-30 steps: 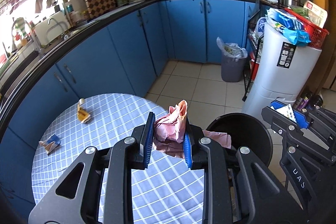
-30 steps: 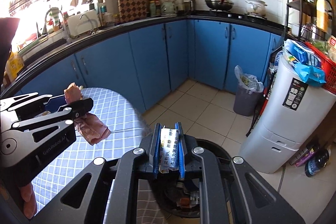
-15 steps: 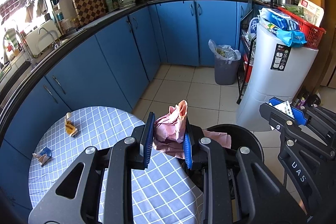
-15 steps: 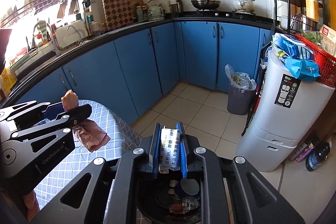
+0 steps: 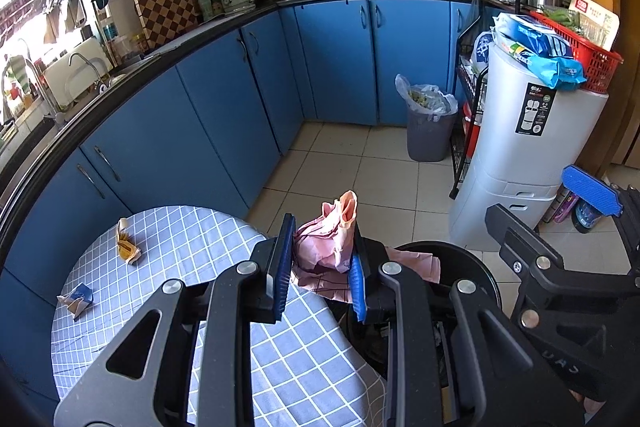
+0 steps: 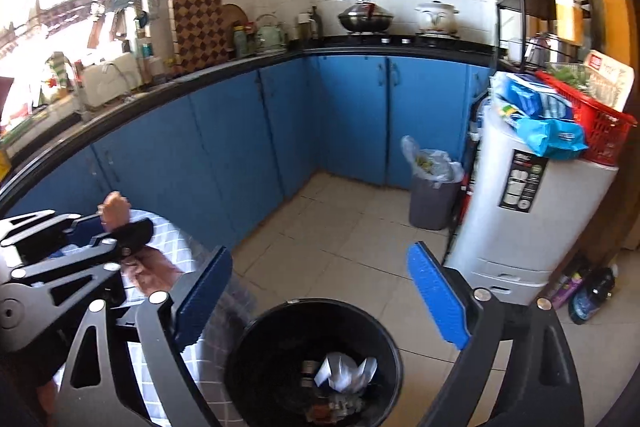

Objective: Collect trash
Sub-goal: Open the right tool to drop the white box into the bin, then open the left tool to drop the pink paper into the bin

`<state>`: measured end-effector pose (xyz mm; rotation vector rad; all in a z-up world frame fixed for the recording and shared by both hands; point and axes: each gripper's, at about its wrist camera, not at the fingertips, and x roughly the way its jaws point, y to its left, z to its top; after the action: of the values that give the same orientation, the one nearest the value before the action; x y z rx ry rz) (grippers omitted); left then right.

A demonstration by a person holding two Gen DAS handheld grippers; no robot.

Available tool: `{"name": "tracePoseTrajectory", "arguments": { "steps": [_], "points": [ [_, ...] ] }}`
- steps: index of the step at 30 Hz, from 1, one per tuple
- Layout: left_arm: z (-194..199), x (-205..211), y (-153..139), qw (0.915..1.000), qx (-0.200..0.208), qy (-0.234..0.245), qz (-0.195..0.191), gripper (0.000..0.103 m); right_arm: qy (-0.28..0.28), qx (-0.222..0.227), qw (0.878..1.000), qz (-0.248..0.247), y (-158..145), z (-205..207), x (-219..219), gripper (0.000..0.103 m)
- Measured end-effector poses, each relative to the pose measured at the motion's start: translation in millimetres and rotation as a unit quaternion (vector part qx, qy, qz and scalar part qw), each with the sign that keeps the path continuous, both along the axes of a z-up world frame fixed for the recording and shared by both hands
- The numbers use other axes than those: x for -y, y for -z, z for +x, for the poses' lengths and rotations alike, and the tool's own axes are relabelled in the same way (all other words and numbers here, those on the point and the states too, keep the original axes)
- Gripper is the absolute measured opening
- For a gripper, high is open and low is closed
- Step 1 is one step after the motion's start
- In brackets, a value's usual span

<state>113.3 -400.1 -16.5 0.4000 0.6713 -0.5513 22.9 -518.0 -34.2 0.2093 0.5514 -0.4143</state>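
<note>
My left gripper point(image 5: 320, 259) is shut on a crumpled pink paper wrapper point(image 5: 332, 243) and holds it over the right edge of the checked round table point(image 5: 180, 307), beside the black trash bin point(image 5: 472, 267). My right gripper point(image 6: 320, 291) is open and empty right above the bin point(image 6: 256, 339); a white printed paper point(image 6: 344, 373) lies inside among other trash. The left gripper with the pink wrapper point(image 6: 152, 269) shows at left in the right wrist view. A yellow wrapper point(image 5: 127, 247) and a blue-white scrap point(image 5: 78, 298) lie on the table.
Blue cabinets point(image 5: 224, 115) curve around the left and back. A grey bin with a bag point(image 5: 428, 131) stands on the tiled floor. A white appliance point(image 5: 532, 155) with a red basket point(image 5: 588, 63) stands at the right. Bottles point(image 6: 592, 295) lie on the floor by it.
My right gripper opened and let the white printed paper fall into the black bin. My left gripper kept hold of the pink wrapper and moved right toward the bin.
</note>
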Motion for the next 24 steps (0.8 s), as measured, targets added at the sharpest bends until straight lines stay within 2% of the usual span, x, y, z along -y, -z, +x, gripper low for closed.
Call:
{"name": "tracePoseTrajectory", "arguments": {
  "steps": [8,17,18,20,21,24],
  "points": [
    [-2.2,20.6,2.5,0.9998,-0.006,0.017,-0.003,0.028,0.046,-0.012,0.999,-0.008,6.3,-10.0,18.1,0.089],
    [-6.8,50.3,-5.5,0.9993,0.010,0.035,-0.005,0.029,0.086,-0.019,0.996,-0.030,6.8,-23.9,33.0,0.089],
    [-6.6,51.5,-6.3,0.9993,0.012,0.035,-0.005,0.035,0.089,-0.019,0.995,-0.029,7.4,-24.6,33.7,0.089],
    [-5.2,51.9,-8.9,0.9995,0.023,0.023,-0.006,0.074,0.092,-0.020,0.995,-0.022,8.4,-25.0,38.0,0.089],
    [-4.9,48.9,-12.0,0.9992,0.033,0.016,-0.019,0.100,0.093,-0.021,0.995,-0.019,9.2,-25.0,39.2,0.089],
    [-6.3,43.6,-17.6,0.9978,0.058,0.014,-0.030,0.100,0.096,-0.023,0.995,-0.018,10.7,-23.3,39.6,0.089]
  ]
}}
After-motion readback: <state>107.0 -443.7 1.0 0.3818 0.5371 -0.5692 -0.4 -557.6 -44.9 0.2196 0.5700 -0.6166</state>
